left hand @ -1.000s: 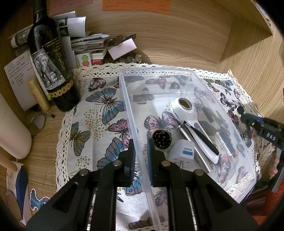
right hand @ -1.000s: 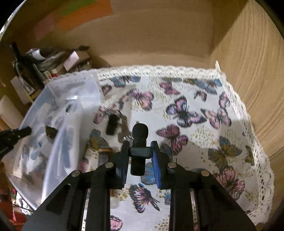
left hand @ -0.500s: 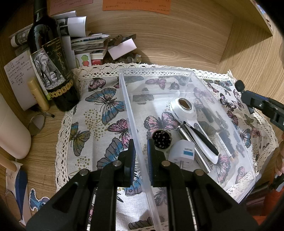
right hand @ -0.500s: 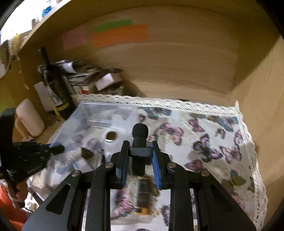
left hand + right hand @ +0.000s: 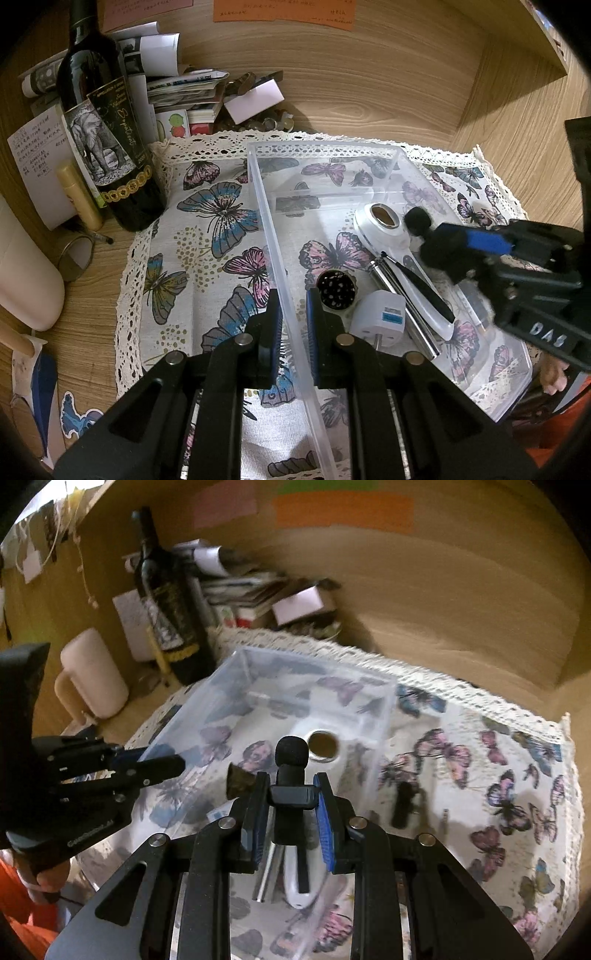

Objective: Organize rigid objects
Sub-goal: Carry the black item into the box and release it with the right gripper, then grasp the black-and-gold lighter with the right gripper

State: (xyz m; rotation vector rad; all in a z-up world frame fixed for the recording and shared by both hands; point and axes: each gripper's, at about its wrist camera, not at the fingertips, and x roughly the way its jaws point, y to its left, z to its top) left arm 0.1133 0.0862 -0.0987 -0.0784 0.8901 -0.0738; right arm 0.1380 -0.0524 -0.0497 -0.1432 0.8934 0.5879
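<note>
Now right gripper (image 5: 290,823) clamping black microphone (image 5: 291,771) above clear bin (image 5: 317,147), left gripper (image 5: 293,328) pinching bin wall.

Left claw (image 5: 294,314) clamps clear bin (image 5: 325,147) wall; microphone (image 5: 428,236) above.

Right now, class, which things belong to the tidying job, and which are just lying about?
Job: clear bin; small microphone in right claw; left claw on the bin's wall; white plug.

Lying about: wine bottle; paper stack; butterfly cloth.

Small black microphone (image 5: 291,771) with foam head — suspended above clear bin (image 5: 266,206), which contains a white plug (image 5: 380,321) and white handheld device (image 5: 391,236).
</note>
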